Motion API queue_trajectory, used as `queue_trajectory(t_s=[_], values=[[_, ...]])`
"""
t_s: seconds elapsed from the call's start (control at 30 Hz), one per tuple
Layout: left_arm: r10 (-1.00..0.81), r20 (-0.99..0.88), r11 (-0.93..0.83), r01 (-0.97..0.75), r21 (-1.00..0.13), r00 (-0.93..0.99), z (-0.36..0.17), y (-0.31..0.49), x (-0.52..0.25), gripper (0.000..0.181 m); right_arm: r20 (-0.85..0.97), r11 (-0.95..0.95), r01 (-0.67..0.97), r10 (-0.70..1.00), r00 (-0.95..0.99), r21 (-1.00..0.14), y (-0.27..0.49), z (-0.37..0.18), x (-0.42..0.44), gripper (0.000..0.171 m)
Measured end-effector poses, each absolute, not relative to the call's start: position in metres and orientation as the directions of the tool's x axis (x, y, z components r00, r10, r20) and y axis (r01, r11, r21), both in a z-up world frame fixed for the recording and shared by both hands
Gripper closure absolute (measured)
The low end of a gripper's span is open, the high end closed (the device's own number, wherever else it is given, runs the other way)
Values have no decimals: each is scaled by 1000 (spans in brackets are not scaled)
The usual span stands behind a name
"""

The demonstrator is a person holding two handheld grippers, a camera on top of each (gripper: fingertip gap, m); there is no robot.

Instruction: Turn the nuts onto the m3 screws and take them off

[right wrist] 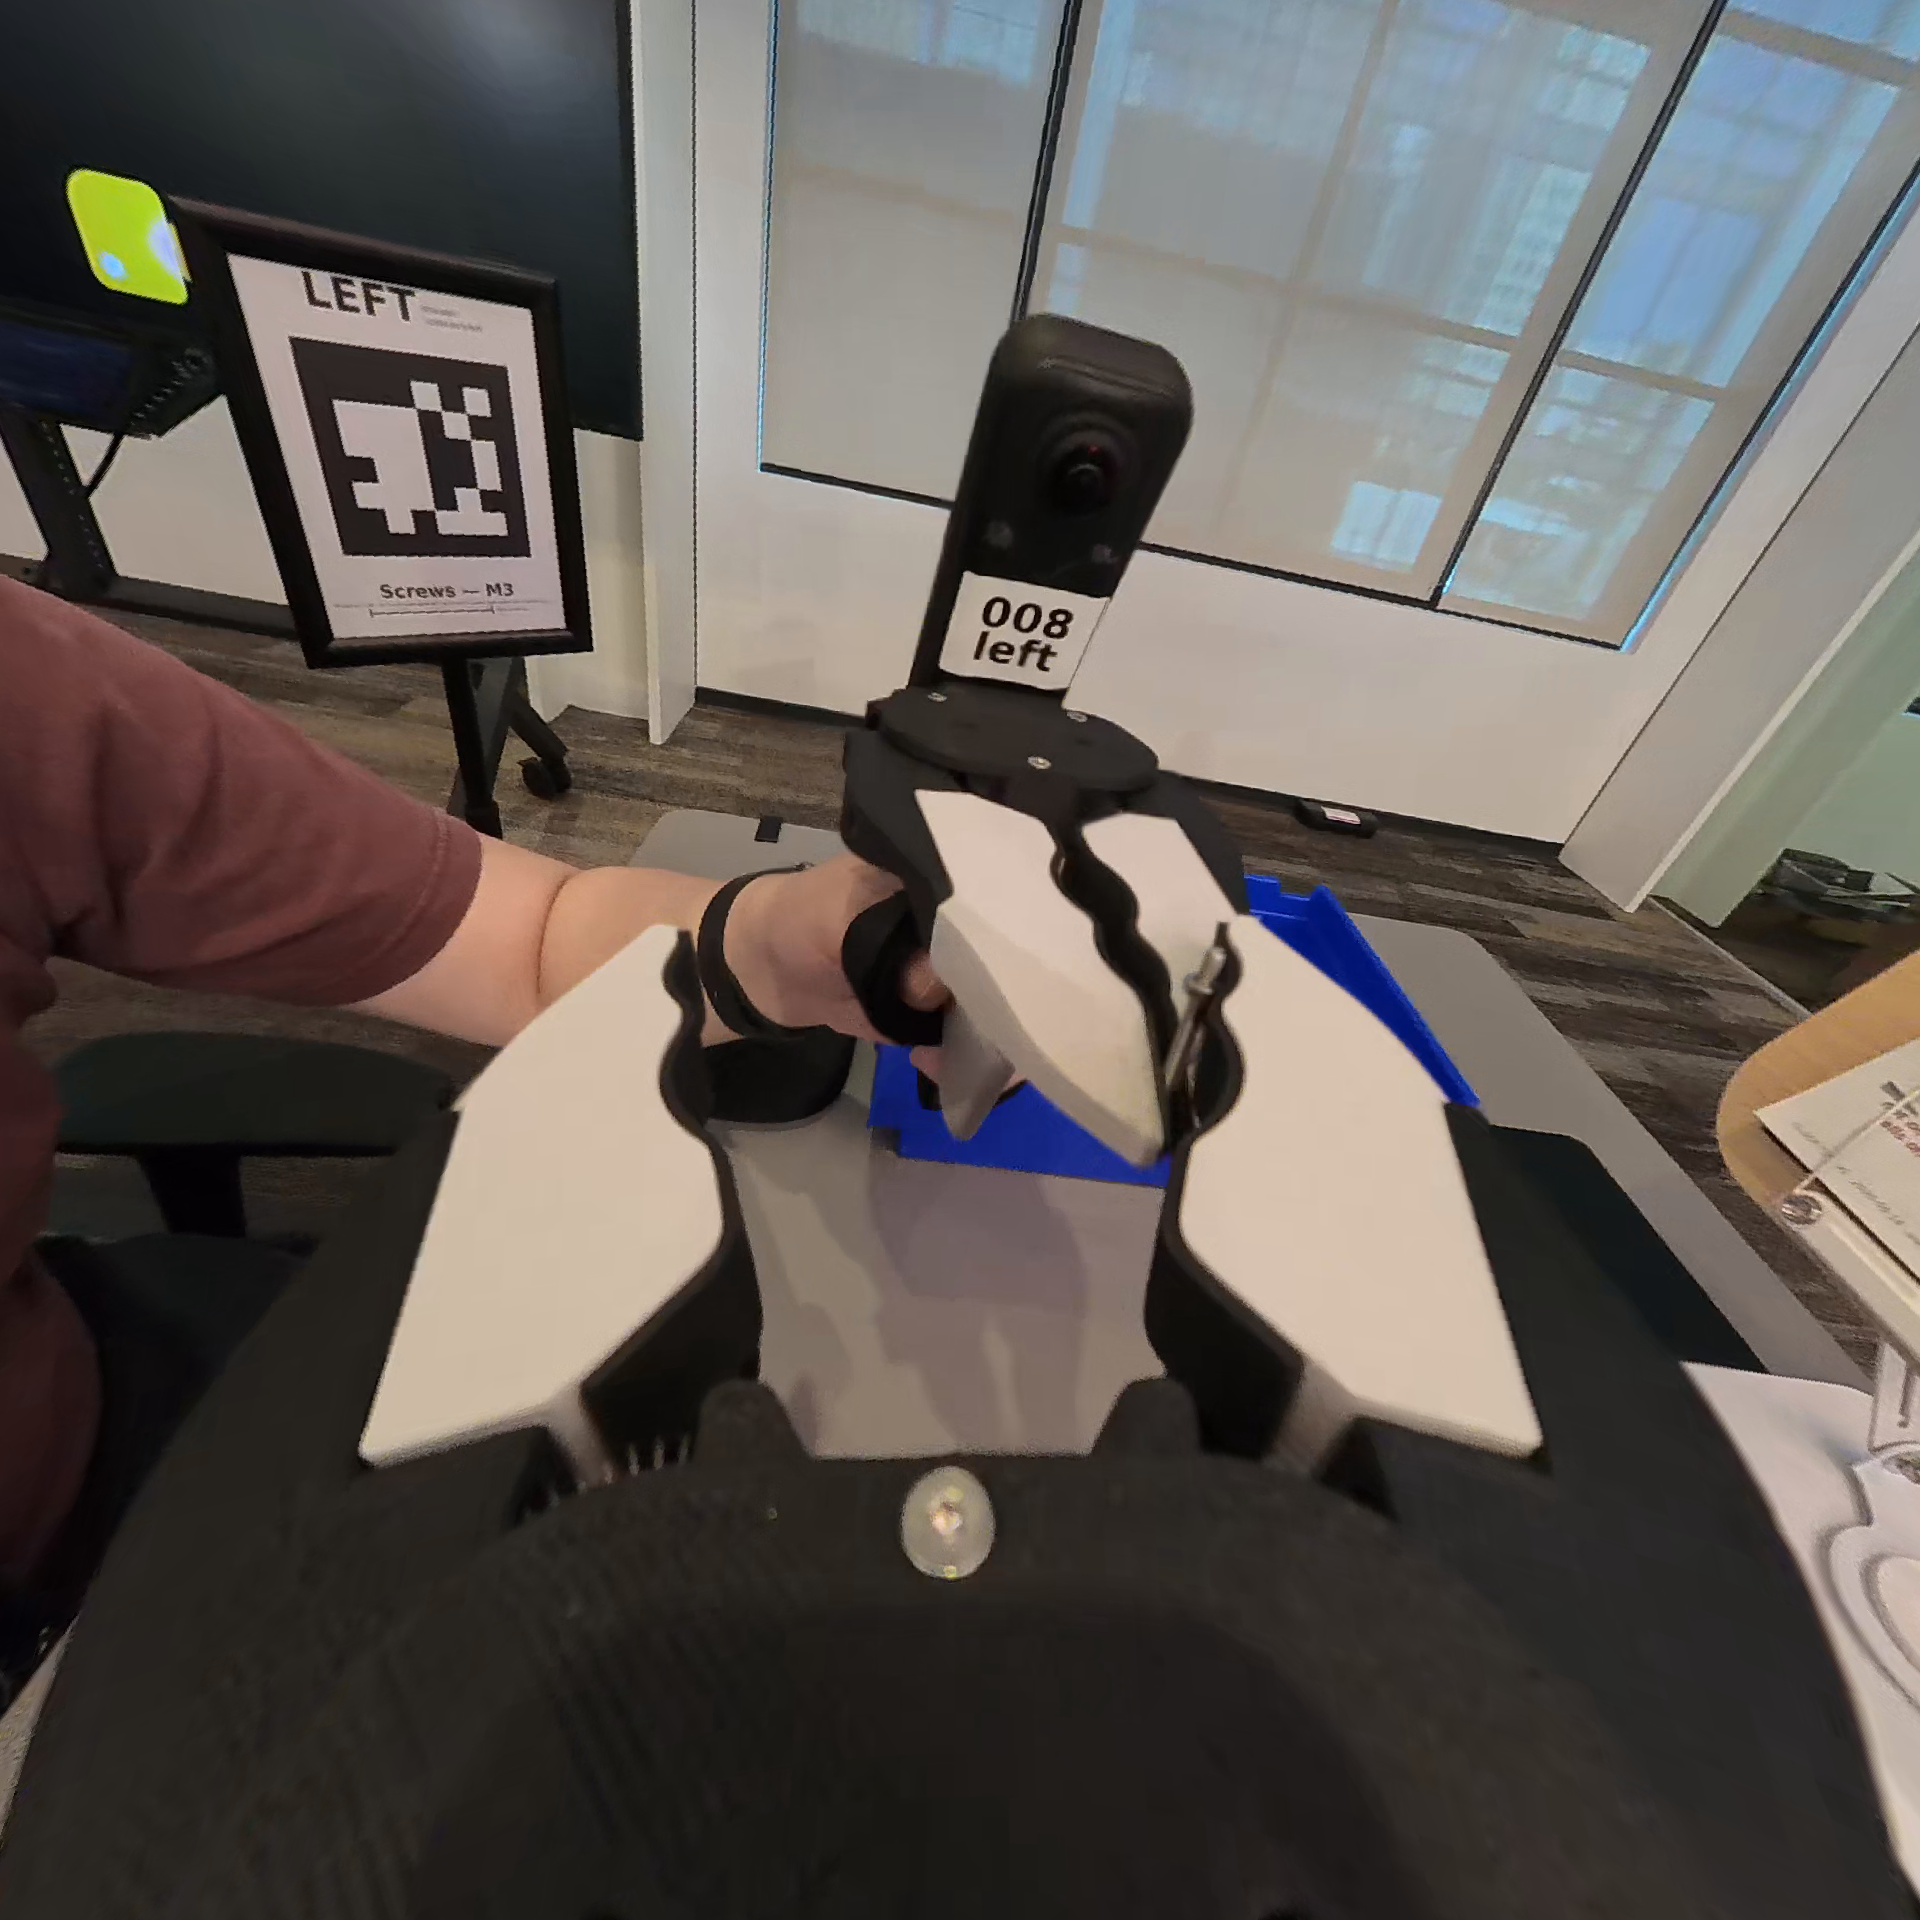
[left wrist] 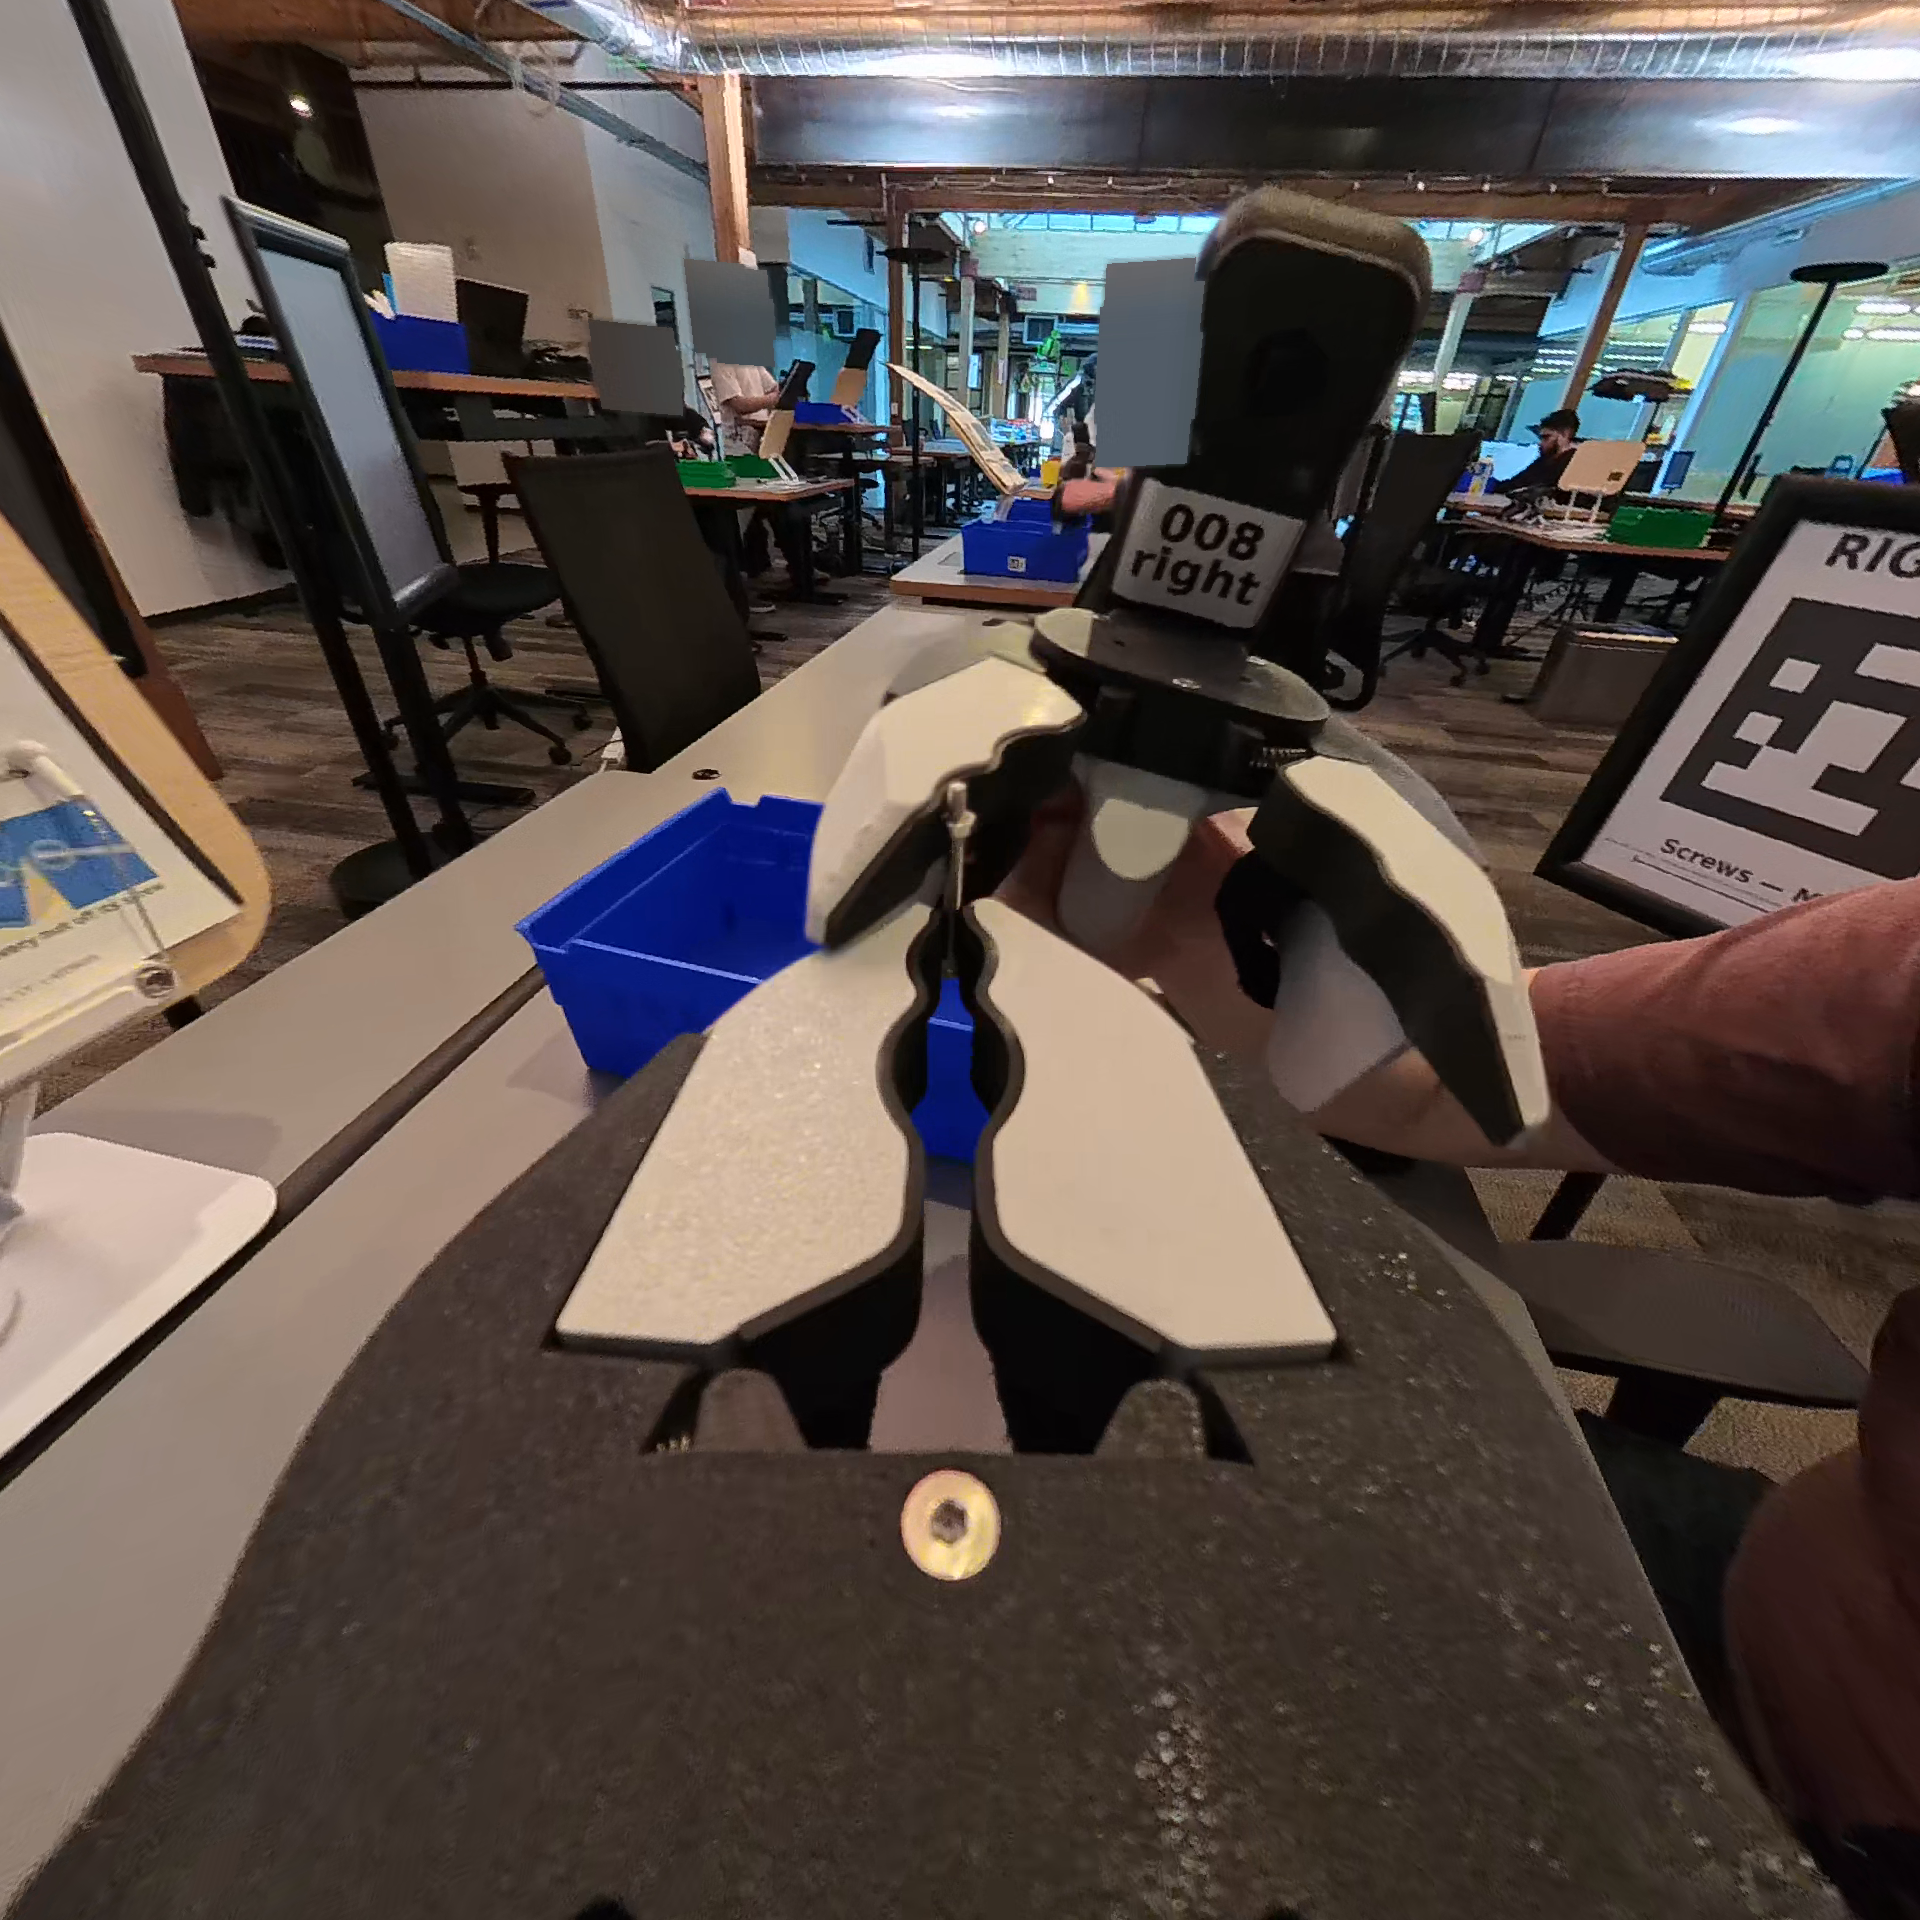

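My left gripper (left wrist: 954, 935) is shut on a thin silver m3 screw (left wrist: 953, 888) that sticks up from its tips. A small nut (left wrist: 961, 826) sits near the screw's top. My right gripper (left wrist: 1169, 1029) faces it with jaws wide open, and one finger (left wrist: 935, 790) lies against the nut end. In the right wrist view, my right gripper (right wrist: 956, 997) is open around the left gripper (right wrist: 1153, 1122). The screw (right wrist: 1188, 1029) and nut (right wrist: 1205, 975) rest by my right-hand finger (right wrist: 1340, 1195). Both grippers hover above a blue bin (left wrist: 665, 935).
The blue bin (right wrist: 1351, 987) stands on a grey table (left wrist: 312, 1039). Framed marker signs stand on either side (left wrist: 1787, 727) (right wrist: 405, 457). A wooden document stand (left wrist: 125, 831) and papers (right wrist: 1829, 1153) are at the table's side. An office chair (left wrist: 634, 592) stands beyond. My hands' fingertips stand some 5 cm from each other.
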State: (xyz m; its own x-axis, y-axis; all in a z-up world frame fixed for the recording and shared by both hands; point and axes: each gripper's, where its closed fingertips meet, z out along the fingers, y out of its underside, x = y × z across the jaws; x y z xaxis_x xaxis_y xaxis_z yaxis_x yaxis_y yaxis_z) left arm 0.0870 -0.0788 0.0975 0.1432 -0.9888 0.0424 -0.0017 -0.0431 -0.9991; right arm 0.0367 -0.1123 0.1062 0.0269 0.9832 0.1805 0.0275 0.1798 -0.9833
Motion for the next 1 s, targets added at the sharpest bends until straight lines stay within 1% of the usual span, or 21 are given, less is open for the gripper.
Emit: queue_trajectory(t_s=[0.07,0.17,0.3,0.47,0.6,0.73,0.8,0.93,1.0], values=[[-985,49,-47,11,-999,165,100,-73,81,180,177,176,20,983,39,-984,-109,110,42,78],[-980,64,-61,24,-998,190,103,-65,75,179,166,167,-6,985,47,-986,-106,117,51,83],[-985,67,-65,19,-998,156,101,-71,79,180,140,144,-47,987,79,-988,-100,122,53,85],[-991,43,-45,-12,-999,127,96,-81,88,179,153,154,-24,986,66,-988,-102,117,47,87],[-990,36,-38,-12,-999,139,96,-80,87,179,128,129,-16,992,5,-992,-112,114,45,87],[-976,30,-31,2,-1000,216,102,-66,75,179,169,169,5,985,37,-986,-108,117,52,83],[-971,43,-38,25,-999,234,107,-61,69,179,165,165,-21,986,22,-986,-111,123,57,95],[-976,46,-40,34,-999,211,109,-66,70,179,173,173,-3,983,66,-985,-104,121,57,94],[-980,38,-34,25,-999,197,108,-70,74,179,192,193,5,977,92,-981,-99,119,56,98]])
